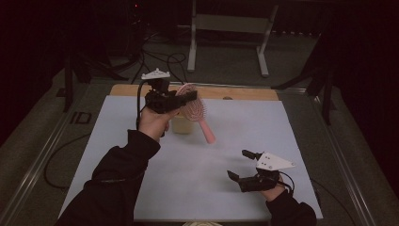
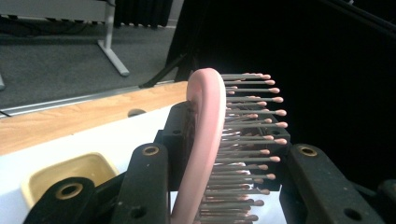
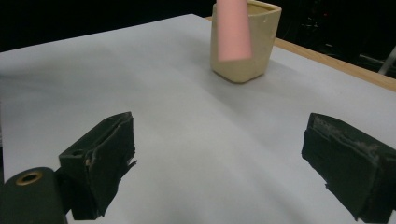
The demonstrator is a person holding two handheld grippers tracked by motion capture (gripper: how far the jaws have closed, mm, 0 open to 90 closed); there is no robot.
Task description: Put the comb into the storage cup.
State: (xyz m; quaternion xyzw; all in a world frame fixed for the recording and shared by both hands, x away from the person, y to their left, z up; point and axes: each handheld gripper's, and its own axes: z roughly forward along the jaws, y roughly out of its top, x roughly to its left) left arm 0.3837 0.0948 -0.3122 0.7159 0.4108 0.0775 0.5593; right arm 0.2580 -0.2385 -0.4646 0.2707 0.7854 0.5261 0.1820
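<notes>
Hairbrush: pink hairbrush (image 1: 197, 113) held up in the air over the far left part of the table, head up by the gripper, handle slanting down and to the right with its end hanging free. In the right gripper view the handle end (image 3: 230, 30) shows in front of the cup.
Bristles: grey pins with pink tips, pointing sideways in the left gripper view (image 2: 247, 140).
Left gripper: left gripper (image 1: 181, 100) is clamped onto the brush head, jaws closed in on both sides of it, pink rim on one side and bristles on the other. The hand (image 1: 155, 120) is lifted well off the table, dark sleeve coming in from the bottom left.
Cup: small cream squarish cup (image 1: 182, 125) standing upright on the mat, right under and just behind the brush; looks empty from what I can see of the inside (image 2: 70, 175).
Right gripper: right gripper (image 1: 242, 165) sits low at the near right, well apart from the brush, jaws spread wide with nothing between them but bare mat.
Mat: white mat (image 1: 235, 127) covers most of the table top.
Table: wooden edge (image 1: 244, 93) peeks out along the far side.
Background: dark room, cables on the floor (image 1: 160, 56) and a metal frame stand (image 1: 226, 28) beyond the table.
</notes>
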